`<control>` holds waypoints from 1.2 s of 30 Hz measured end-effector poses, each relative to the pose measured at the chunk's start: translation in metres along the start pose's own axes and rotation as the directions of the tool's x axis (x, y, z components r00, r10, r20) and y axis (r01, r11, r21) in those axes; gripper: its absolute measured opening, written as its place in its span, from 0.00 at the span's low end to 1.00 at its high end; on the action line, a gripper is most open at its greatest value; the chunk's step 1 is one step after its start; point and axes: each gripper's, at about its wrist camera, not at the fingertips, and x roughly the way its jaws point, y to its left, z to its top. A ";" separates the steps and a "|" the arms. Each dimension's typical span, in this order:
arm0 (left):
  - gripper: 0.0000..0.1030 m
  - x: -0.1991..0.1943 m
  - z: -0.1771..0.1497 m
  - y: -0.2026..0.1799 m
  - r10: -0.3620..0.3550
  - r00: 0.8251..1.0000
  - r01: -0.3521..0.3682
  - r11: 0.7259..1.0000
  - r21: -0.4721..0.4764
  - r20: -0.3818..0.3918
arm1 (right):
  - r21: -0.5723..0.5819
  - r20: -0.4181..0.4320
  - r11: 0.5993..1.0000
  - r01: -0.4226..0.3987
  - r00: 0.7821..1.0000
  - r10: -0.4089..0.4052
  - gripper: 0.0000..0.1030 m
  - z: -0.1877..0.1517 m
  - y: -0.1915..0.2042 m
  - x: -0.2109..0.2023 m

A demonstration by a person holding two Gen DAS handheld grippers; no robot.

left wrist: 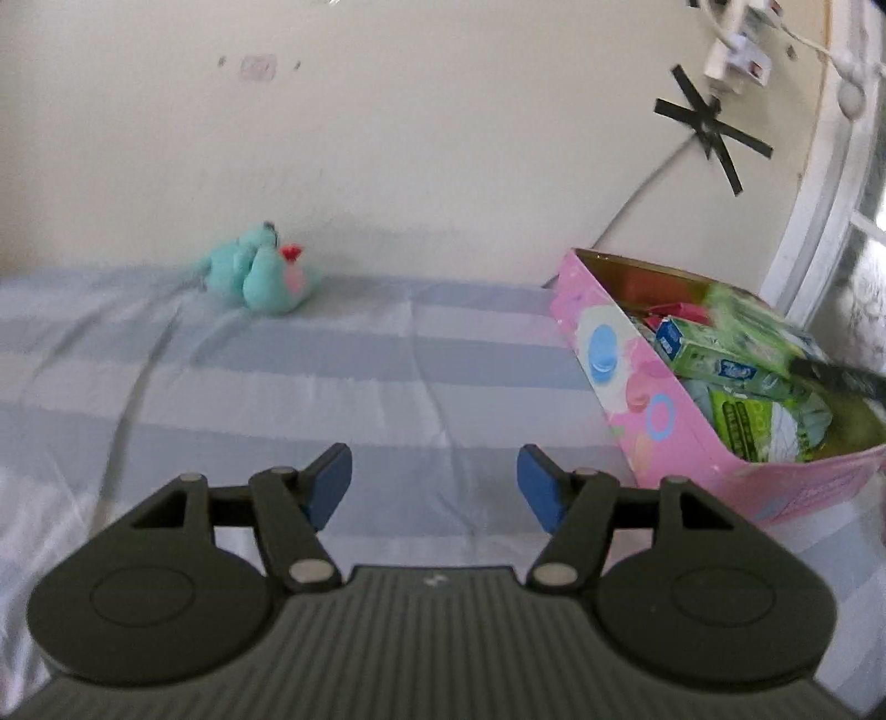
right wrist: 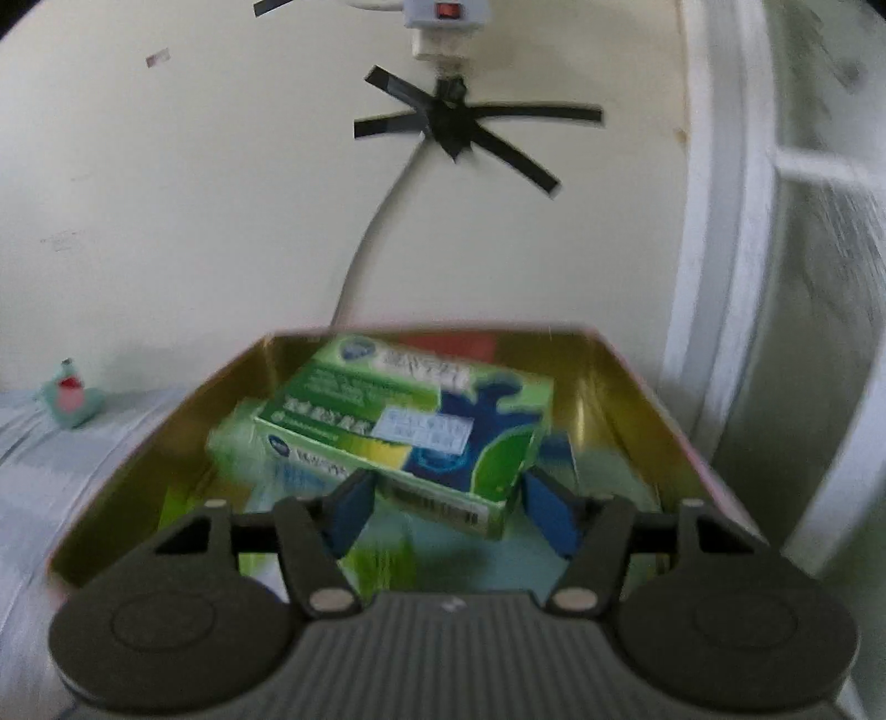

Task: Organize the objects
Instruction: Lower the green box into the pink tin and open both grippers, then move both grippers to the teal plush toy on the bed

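Left gripper (left wrist: pixel 434 487): lower centre of the left wrist view, blue pads (left wrist: pixel 331 487) spread wide apart, nothing between them; striped bedsheet (left wrist: pixel 277 376) beneath

Right gripper (right wrist: pixel 443 512): lower centre of the right wrist view, poised over the open box, blue-padded fingers (right wrist: pixel 349 512) spread on either side of the near end of the green carton; frame blurred, contact with the carton cannot be told

Green carton (right wrist: pixel 410 421): centre of the right wrist view, tilted, lying on top of other green and blue packets inside the box

Pink box (left wrist: pixel 620 376): right side of the left wrist view, on the bedsheet, pink printed outside, gold lining (right wrist: pixel 637 421), filled with green packets (left wrist: pixel 742 421); a dark edge of the other tool crosses its far right

Teal plush toy (left wrist: pixel 257 271): upper left of centre in the left wrist view, on the sheet against the wall, well apart from the box; seen small at the left edge of the right wrist view (right wrist: pixel 69 401)

Wall (left wrist: pixel 415 138): cream, with black tape cross (right wrist: pixel 459 124) holding a white cable (right wrist: pixel 371 243) below a power strip (right wrist: pixel 443 16)

Window frame (right wrist: pixel 736 221): white, right edge
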 end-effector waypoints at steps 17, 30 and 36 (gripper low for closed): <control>0.67 0.002 -0.012 0.068 0.276 0.955 -0.271 0.961 -0.055 0.111 | -0.131 0.009 0.929 -0.347 0.936 0.351 0.63 0.062 0.133 -0.037; 0.67 0.016 -0.017 0.101 0.262 0.965 -0.259 0.949 -0.181 -0.008 | -0.252 -0.131 0.856 -0.451 0.893 0.431 0.53 0.048 0.366 0.087; 0.67 0.013 -0.014 0.108 0.244 0.970 -0.241 0.942 -0.235 -0.017 | -0.356 -0.163 0.858 -0.371 0.929 0.334 0.19 0.038 0.394 0.128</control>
